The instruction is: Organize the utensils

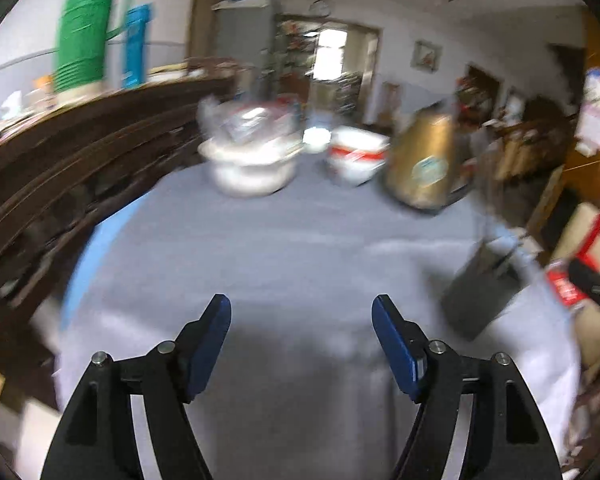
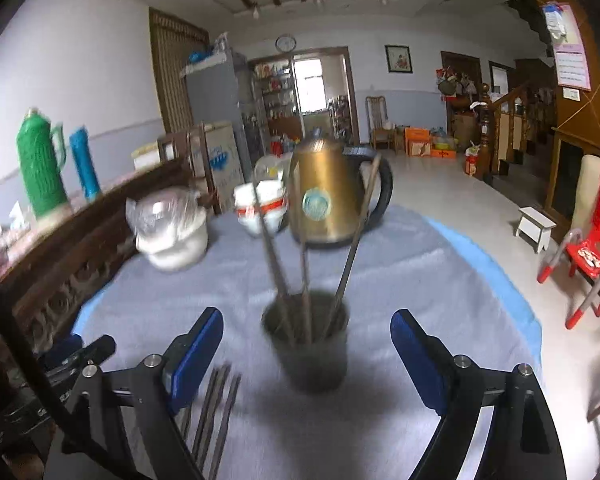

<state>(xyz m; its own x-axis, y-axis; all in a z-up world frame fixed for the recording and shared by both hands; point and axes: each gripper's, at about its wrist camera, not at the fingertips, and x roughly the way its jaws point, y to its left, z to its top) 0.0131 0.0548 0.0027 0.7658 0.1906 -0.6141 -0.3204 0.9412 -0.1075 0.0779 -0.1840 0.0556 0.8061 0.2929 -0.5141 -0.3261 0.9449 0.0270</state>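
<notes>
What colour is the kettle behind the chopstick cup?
Gold-bronze, with a black handle and a round teal badge on its front; the kettle shows best in the right wrist view.

dark cup (image 1: 485,288) blurred, chopsticks (image 2: 216,416) cut off

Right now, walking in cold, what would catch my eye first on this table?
Probably the shiny gold kettle at the far side of the grey tablecloth, beside white bowls. Nearer, a dark cup holds several upright chopsticks, with more chopsticks lying flat to its left. The right hand-held gripper stands open around the cup.
</notes>
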